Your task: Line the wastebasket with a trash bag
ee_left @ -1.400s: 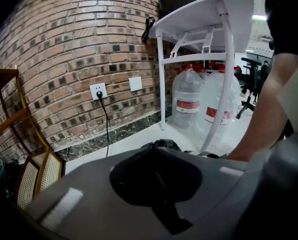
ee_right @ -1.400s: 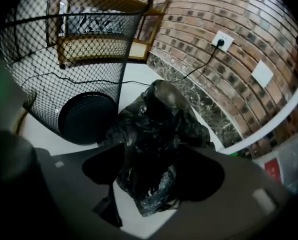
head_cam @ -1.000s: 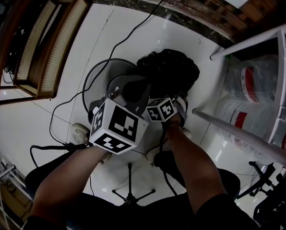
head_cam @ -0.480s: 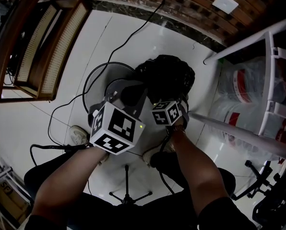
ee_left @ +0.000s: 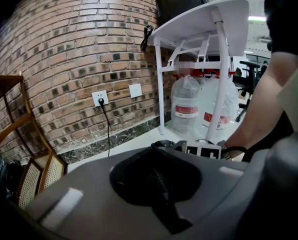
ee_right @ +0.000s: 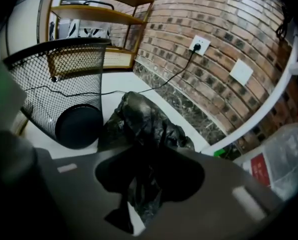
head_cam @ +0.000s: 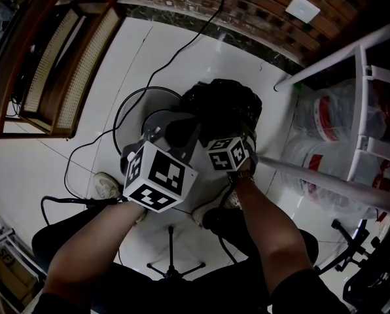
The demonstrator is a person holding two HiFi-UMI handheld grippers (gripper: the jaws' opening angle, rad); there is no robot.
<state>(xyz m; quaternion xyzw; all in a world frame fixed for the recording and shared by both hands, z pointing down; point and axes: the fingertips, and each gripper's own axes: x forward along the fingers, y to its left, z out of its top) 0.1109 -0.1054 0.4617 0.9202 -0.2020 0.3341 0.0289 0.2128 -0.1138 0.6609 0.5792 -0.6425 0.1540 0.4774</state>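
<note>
The black trash bag (head_cam: 224, 110) lies crumpled on the white floor, beside the black mesh wastebasket (head_cam: 131, 106). My left gripper (head_cam: 180, 128) reaches over the basket to the bag's left edge. In the left gripper view its jaws are closed, with dark glossy plastic (ee_left: 161, 176) pinched between them. My right gripper (head_cam: 233, 135) hangs over the near side of the bag. Its jaws are opening, and a twisted strand of the trash bag (ee_right: 144, 184) runs loose through the gap. The wastebasket (ee_right: 64, 89) stands to the left in the right gripper view.
A white rack leg (head_cam: 326, 178) crosses at the right, with large water bottles (head_cam: 339, 120) behind it. Black cables (head_cam: 103, 142) loop over the floor around the basket. A wooden cane shelf unit (head_cam: 57, 64) stands at the left. A tripod (head_cam: 175, 267) is between the person's feet.
My right gripper has lifted a little over the bag. The left gripper has kept its place at the bag's left edge.
</note>
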